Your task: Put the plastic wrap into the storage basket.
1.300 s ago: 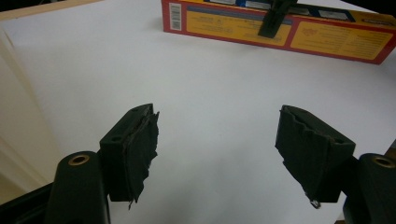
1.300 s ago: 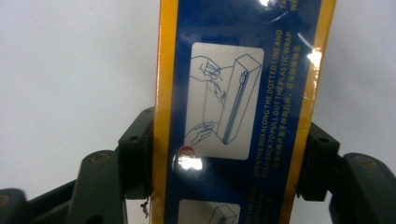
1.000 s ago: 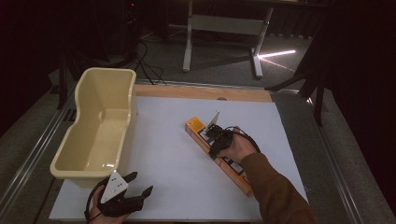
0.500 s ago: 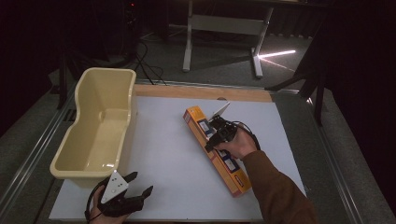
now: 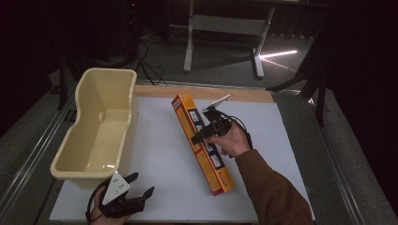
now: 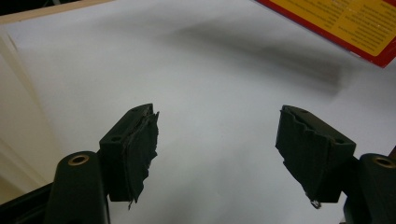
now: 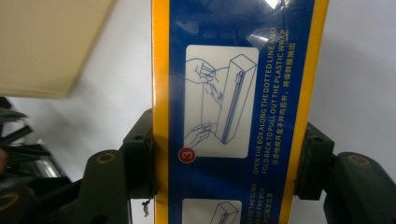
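Observation:
A long yellow plastic-wrap box (image 5: 199,140) with blue instruction panels hangs tilted above the white table top, its far end higher. My right gripper (image 5: 206,133) is shut on its middle; in the right gripper view both jaws press the box (image 7: 233,116) at its yellow edges. My left gripper (image 5: 141,185) rests at the table's near left corner, open. In the left gripper view its pads (image 6: 135,149) stand wide apart over bare white surface, with a corner of the box (image 6: 350,23) at the top right.
A cream plastic tub (image 5: 98,126) stands on the left side of the white table top (image 5: 159,154); its rim (image 7: 51,46) fills the upper left of the right gripper view. A wooden strip (image 5: 206,93) edges the far side. Dark floor and a metal stand lie beyond.
My right gripper has lifted the box off the table, raising its far end and carrying it slightly left. The left gripper has stayed put.

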The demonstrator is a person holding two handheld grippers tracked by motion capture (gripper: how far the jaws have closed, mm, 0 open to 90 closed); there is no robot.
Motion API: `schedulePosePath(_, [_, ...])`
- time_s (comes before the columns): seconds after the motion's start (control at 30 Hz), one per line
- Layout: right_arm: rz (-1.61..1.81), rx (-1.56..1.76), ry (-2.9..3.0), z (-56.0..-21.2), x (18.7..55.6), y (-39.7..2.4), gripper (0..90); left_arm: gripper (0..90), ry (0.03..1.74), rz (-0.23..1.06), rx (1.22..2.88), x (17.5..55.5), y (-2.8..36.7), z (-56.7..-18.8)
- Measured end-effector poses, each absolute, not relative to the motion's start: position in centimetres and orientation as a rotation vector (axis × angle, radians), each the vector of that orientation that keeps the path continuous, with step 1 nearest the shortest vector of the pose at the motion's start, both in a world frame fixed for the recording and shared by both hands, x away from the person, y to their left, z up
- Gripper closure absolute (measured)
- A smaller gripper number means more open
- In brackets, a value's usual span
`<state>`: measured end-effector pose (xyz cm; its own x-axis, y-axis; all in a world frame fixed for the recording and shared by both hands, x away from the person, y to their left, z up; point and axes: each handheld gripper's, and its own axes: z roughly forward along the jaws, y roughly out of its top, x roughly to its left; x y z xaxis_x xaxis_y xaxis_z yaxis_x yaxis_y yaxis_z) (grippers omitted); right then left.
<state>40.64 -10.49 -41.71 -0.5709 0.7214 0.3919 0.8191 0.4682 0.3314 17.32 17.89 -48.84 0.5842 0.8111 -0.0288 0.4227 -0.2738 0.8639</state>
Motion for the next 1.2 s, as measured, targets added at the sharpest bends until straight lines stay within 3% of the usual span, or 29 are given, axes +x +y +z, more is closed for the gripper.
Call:
schedulePosePath(0.4, [-0.853,-1.281,-2.511,-38.7,39.5,-7.6,38.8,29.0,0.987,0.549,1.901,17.2,17.9,-48.8])
schedulePosePath(1.2, [-1.003,-1.295,-2.212,-37.4,41.2,-3.4,38.8,29.1,0.977,0.573,1.905,17.1,17.6,-48.8])
